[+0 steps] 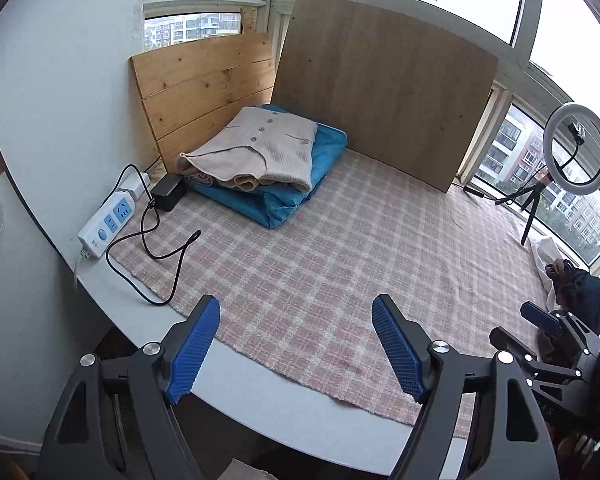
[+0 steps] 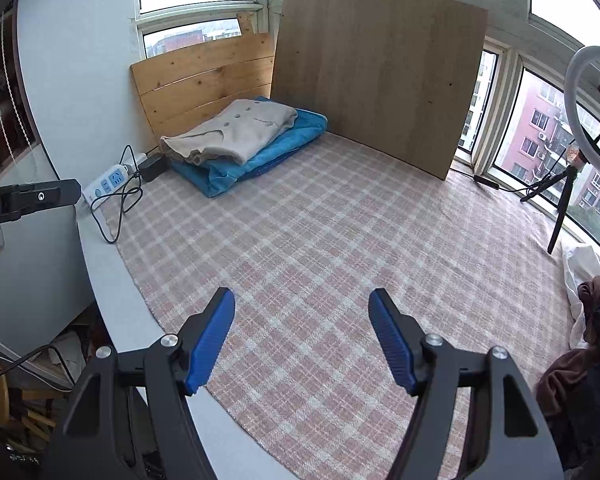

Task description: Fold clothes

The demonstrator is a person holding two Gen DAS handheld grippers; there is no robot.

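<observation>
We hold our left gripper (image 1: 296,344) and right gripper (image 2: 302,338) spread wide with nothing in them. The folded clothes (image 1: 256,152) sit stacked at the table's (image 1: 112,280) far left corner, out of the way. The dark unfolded pile (image 2: 592,320) waits at the right edge, ready to grab.

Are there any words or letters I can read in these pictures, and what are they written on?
"bot.AI" - white letters on the black body of the left gripper, cut off by the picture's left edge, so the word's start is missing.
Small grey print on the white power strip, near its round button: too small to read.
Faint letters on the black frame of the right gripper: too dim to read.
Nothing else carries writing.
</observation>
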